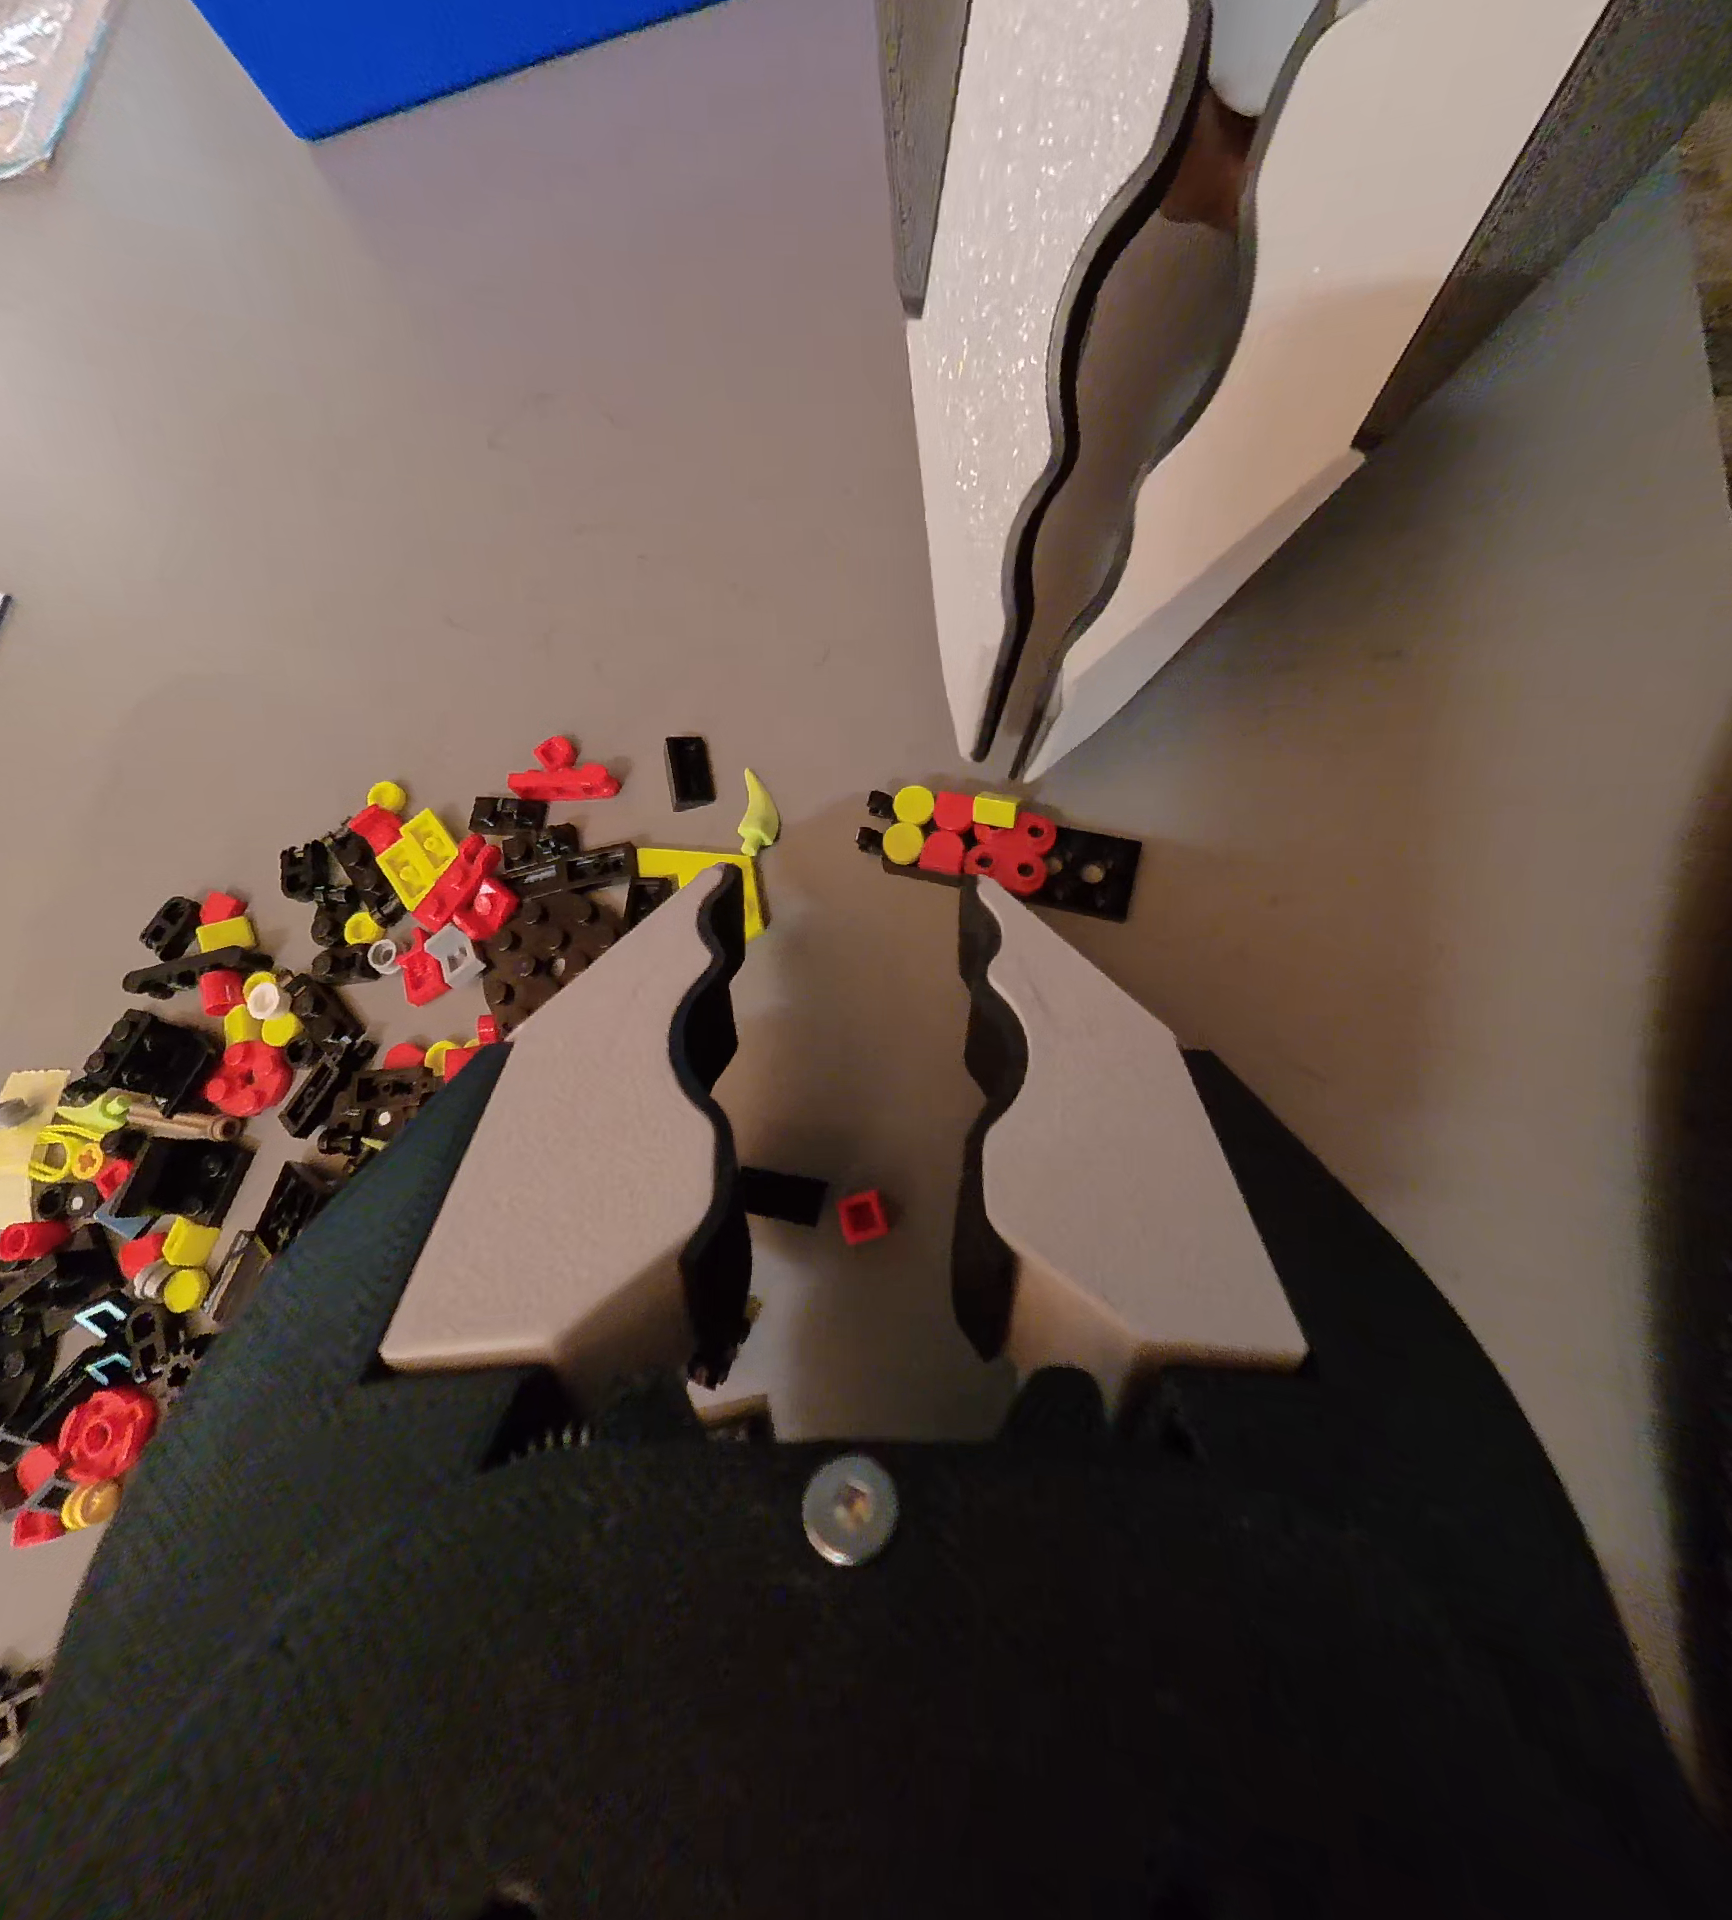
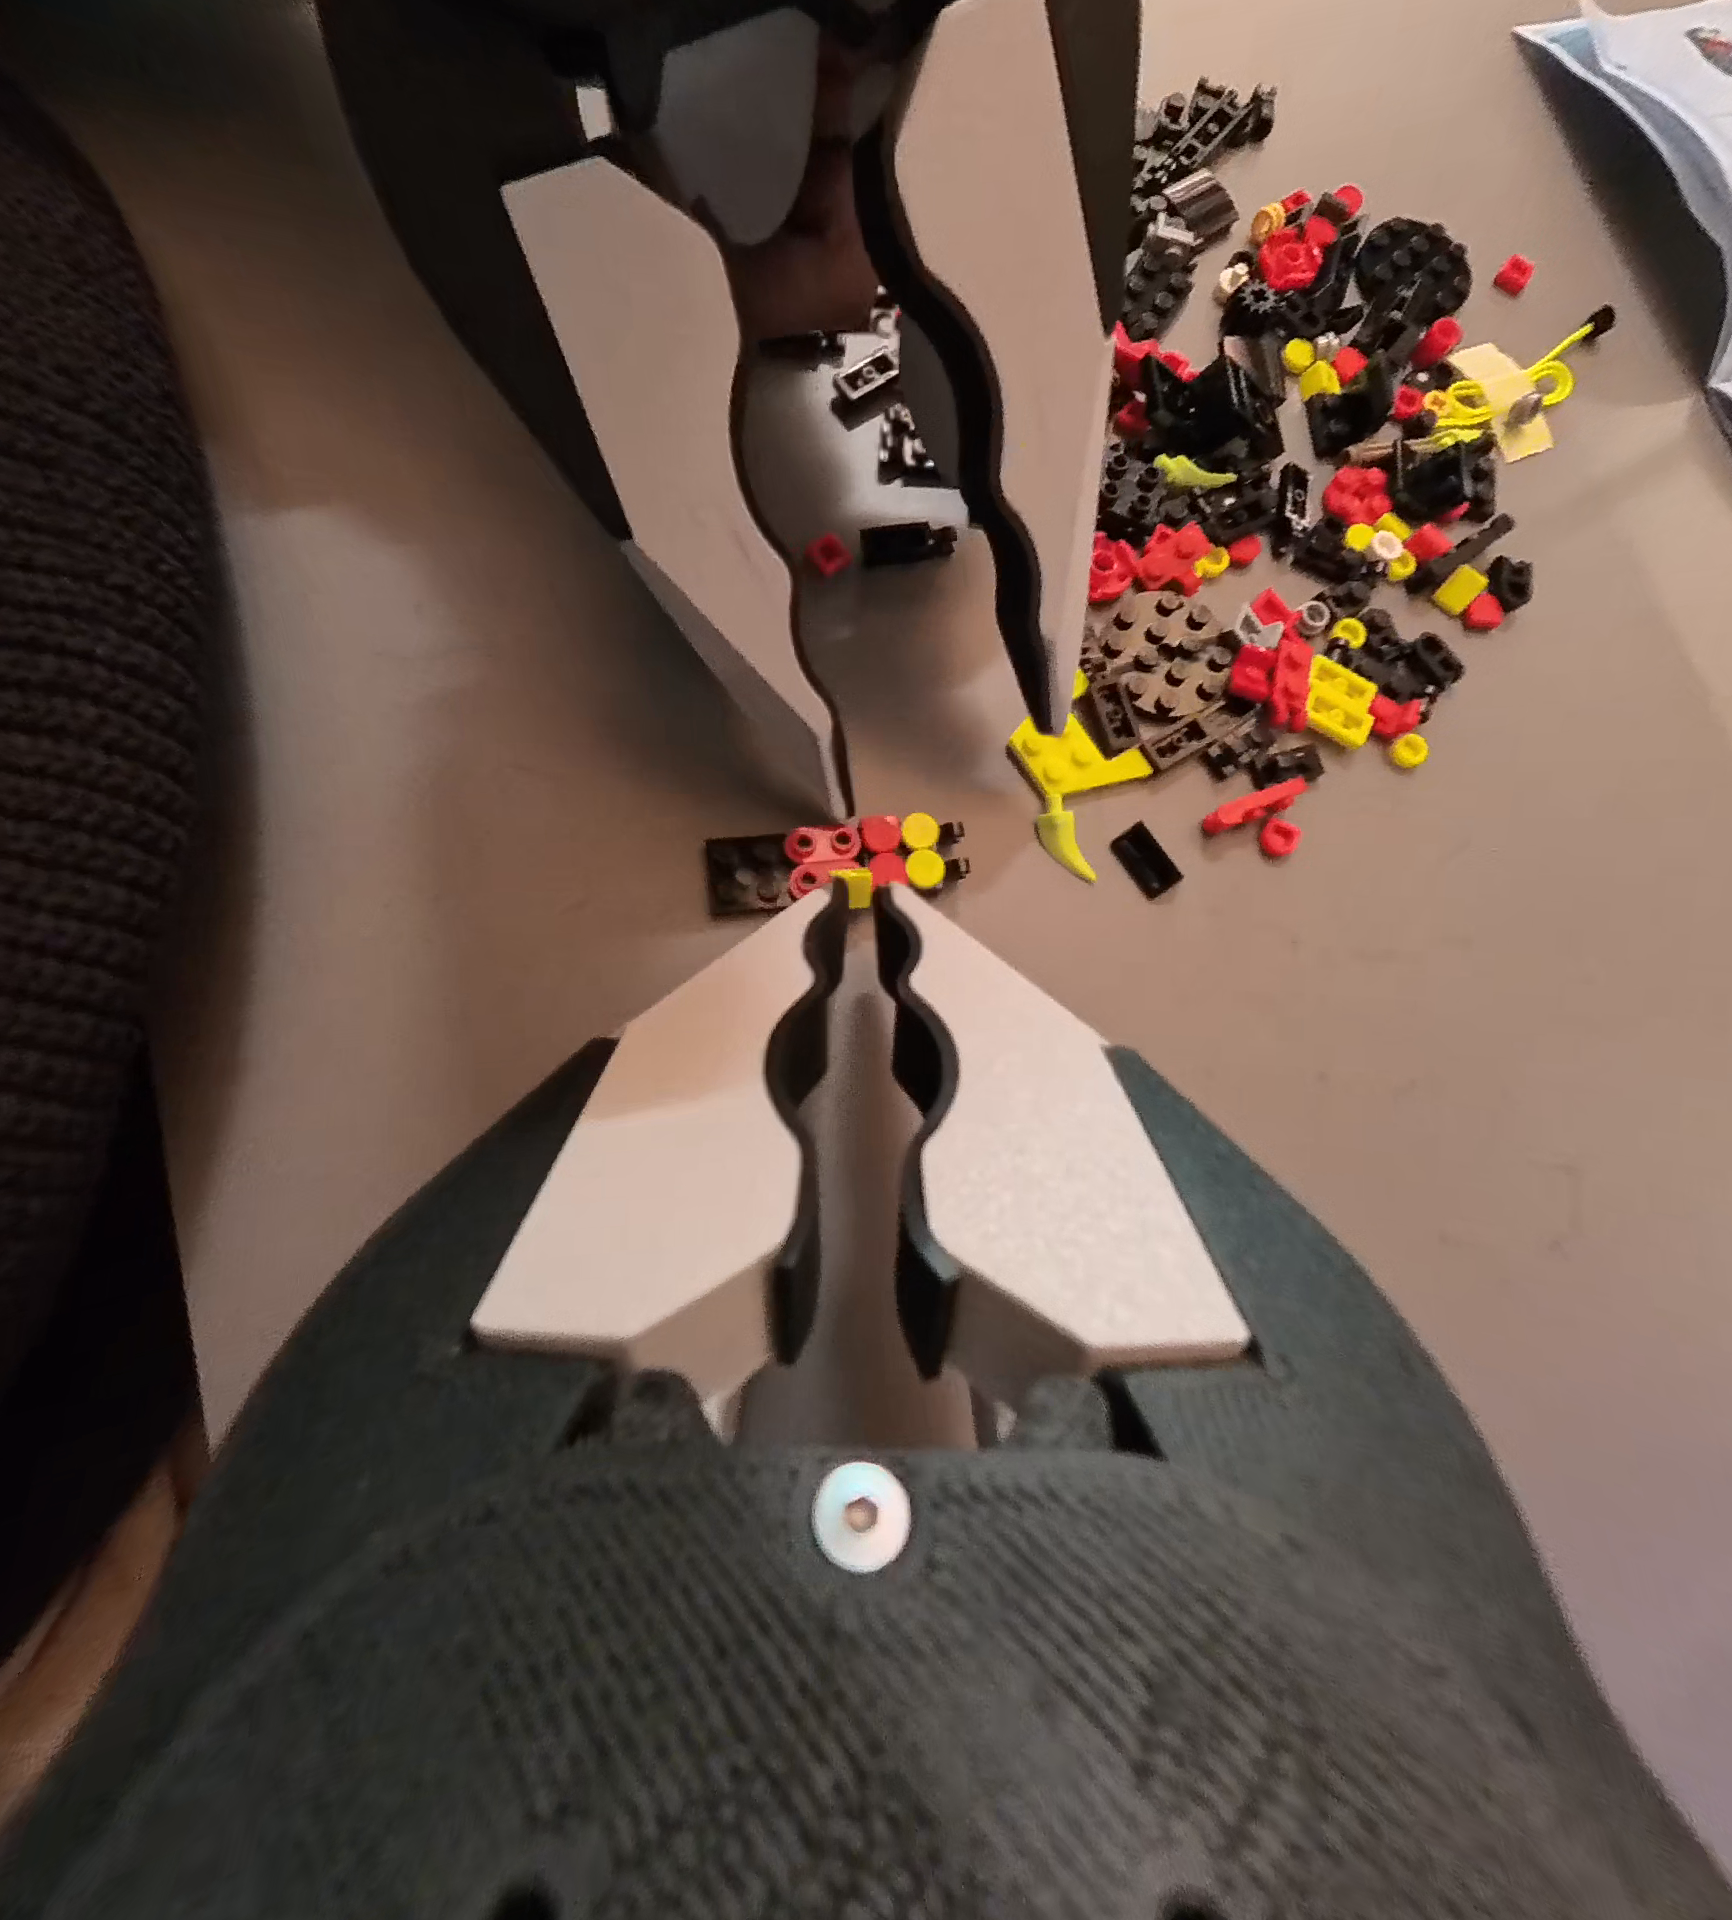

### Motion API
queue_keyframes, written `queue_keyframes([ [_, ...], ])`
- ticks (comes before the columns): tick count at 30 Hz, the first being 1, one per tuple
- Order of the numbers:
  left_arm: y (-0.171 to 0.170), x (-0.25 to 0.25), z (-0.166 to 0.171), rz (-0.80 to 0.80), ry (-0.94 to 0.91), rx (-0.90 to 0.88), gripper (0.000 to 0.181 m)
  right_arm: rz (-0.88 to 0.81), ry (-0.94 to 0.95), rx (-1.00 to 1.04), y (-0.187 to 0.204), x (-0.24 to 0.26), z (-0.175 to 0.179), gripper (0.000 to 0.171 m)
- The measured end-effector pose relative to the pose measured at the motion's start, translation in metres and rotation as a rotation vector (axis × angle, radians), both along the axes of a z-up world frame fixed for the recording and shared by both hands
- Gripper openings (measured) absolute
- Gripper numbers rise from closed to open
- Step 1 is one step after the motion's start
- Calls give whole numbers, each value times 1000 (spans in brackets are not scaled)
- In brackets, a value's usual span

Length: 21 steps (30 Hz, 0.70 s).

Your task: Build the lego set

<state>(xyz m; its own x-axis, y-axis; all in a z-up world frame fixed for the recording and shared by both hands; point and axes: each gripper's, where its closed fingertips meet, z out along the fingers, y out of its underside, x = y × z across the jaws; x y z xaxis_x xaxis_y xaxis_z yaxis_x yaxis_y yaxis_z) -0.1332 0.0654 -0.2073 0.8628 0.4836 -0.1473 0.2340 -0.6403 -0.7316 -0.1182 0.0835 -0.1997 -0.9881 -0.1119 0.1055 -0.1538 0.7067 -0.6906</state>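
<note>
Nearest the lens in both wrist views is the black textured body of each hand-held tool, filling the lower half with a silver screw at 6 o'clock. The left gripper has its grey fingers spread wide with nothing between them; one tip stands against the rear edge of the small assembly, the other over a yellow plate at the pile's edge. The right gripper is nearly closed, its tips pinching a small yellow piece at the near edge of the assembly, which sits at the centre of the right wrist view on the grey table.

The assembly is a black plate carrying red and yellow round studs and red pieces. The step in hand looks like seating the yellow piece onto it. To do this well, the wide tool should likely brace the black plate so it cannot slide, while the other lines the piece up over its studs, presses straight down and only then lets go.

The loose pile of bricks spreads at 1 to 2 o'clock in the right wrist view; an instruction booklet lies at the upper right corner, cut by the frame. A blue box at 11 o'clock in the left wrist view is also cut off.

Whether the yellow piece is already pressed home cannot be told; the tips hide its base. Part of the pile lies behind the left tool's fingers
</note>
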Motion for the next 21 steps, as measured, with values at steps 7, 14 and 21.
queue_keyframes([
  [7, 1, 3, -5, -19, 8, -40, 38, 2, 12, 19, -3, 2, -4, 0],
  [14, 1, 3, -5, -20, 8, -42, 37, -1, 7, 18, -4, 2, -4, 0],
  [21, 2, 5, -6, -31, -2, -39, 34, 12, -23, 28, -6, 1, -6, 0],
])
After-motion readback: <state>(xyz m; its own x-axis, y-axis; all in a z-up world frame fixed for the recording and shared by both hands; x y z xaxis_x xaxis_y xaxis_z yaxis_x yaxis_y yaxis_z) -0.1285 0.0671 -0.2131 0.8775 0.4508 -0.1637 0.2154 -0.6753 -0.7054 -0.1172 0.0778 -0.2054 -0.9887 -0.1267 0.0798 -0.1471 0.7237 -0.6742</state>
